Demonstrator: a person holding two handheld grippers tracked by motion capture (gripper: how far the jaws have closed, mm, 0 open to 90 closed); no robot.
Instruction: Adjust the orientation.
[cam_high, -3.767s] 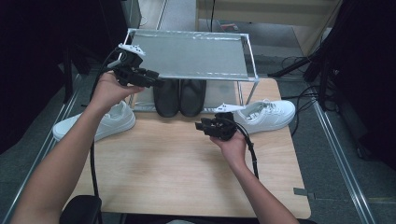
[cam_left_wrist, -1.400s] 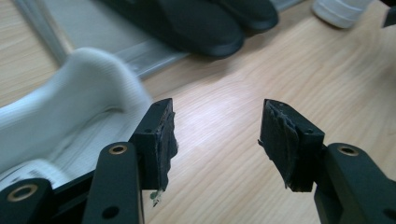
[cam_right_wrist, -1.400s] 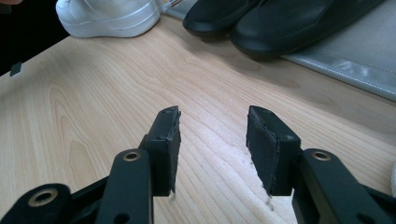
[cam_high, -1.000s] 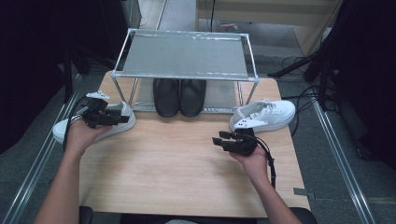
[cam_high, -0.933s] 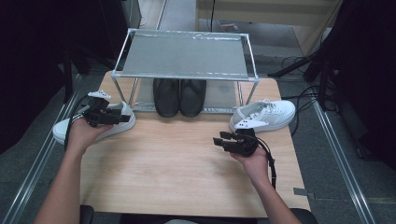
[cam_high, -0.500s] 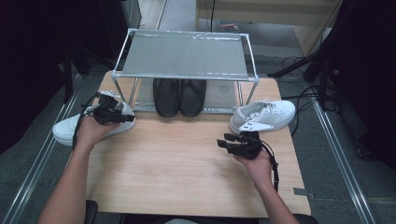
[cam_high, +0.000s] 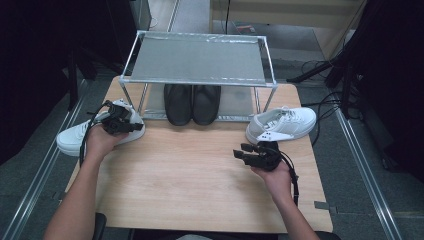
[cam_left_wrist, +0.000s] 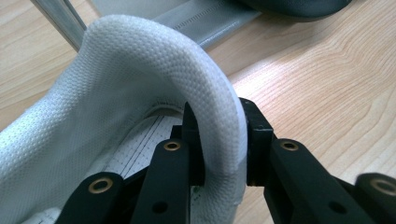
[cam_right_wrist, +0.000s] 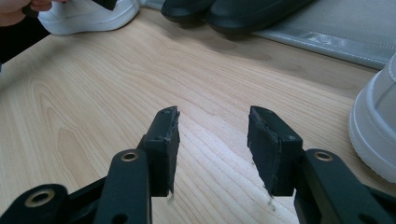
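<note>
Far left of the wooden table (cam_high: 200, 175): a white sneaker (cam_high: 75, 140) lies on its sole at the table's left edge, heel toward the rack. The left gripper (cam_high: 131, 125) is at that heel. In the left gripper view its jaws have just been closing and now pinch the padded heel collar (cam_left_wrist: 210, 116), one jaw inside the shoe, one outside. The collar is white mesh, finely dimpled, thick and rounded; a printed insole shows below it.

Centre back: a metal rack (cam_high: 197, 60) with thin silvery legs and a flat, grey, matte top shelf. On its lower level sits a pair of black shoes (cam_high: 192, 102), smooth and dull, side by side, toes forward.

Table surface is pale wood grain, bare in the middle.

Right of centre: the right gripper (cam_high: 240, 152) is held low over the wood, jaws spread apart with nothing between them. Its pads (cam_right_wrist: 261, 140) are black, blocky, rough at the edges.

Right: a second white sneaker (cam_high: 282, 125) with smooth upper and laces, just beyond the right gripper, apart from it.
</note>
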